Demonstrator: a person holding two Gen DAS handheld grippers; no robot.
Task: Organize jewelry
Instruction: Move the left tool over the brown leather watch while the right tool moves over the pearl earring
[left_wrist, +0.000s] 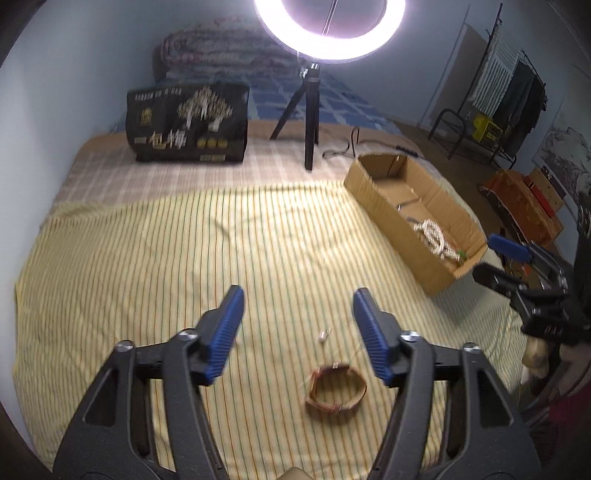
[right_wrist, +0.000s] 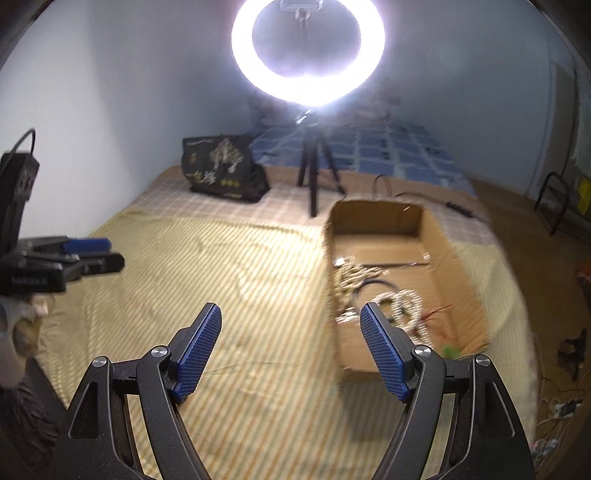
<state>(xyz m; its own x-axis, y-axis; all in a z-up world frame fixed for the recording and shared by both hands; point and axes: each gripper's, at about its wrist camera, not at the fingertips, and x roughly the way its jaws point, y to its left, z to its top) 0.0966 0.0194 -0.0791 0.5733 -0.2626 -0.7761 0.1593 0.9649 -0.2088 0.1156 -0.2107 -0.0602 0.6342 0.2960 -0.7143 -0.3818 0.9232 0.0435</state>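
Observation:
A brown-red bangle (left_wrist: 335, 391) lies on the striped sheet between and just below my left gripper's fingers. A tiny pale piece (left_wrist: 324, 335) lies a little beyond it. My left gripper (left_wrist: 298, 295) is open and empty above them. A cardboard box (left_wrist: 384, 214) at the right holds pearl-like bead strands (left_wrist: 434, 236). In the right wrist view the box (right_wrist: 439, 236) holds beads (right_wrist: 400, 302) and a dark loop (right_wrist: 373, 286). My right gripper (right_wrist: 291, 314) is open and empty, near the box's left wall. It also shows in the left wrist view (left_wrist: 495, 258).
A ring light on a black tripod (left_wrist: 310, 122) stands at the back middle, its cable (left_wrist: 347, 146) trailing right. A black printed bag (left_wrist: 186, 122) stands back left. The bed's right edge drops to a floor with a clothes rack (left_wrist: 509, 88) and boxes (left_wrist: 524, 199).

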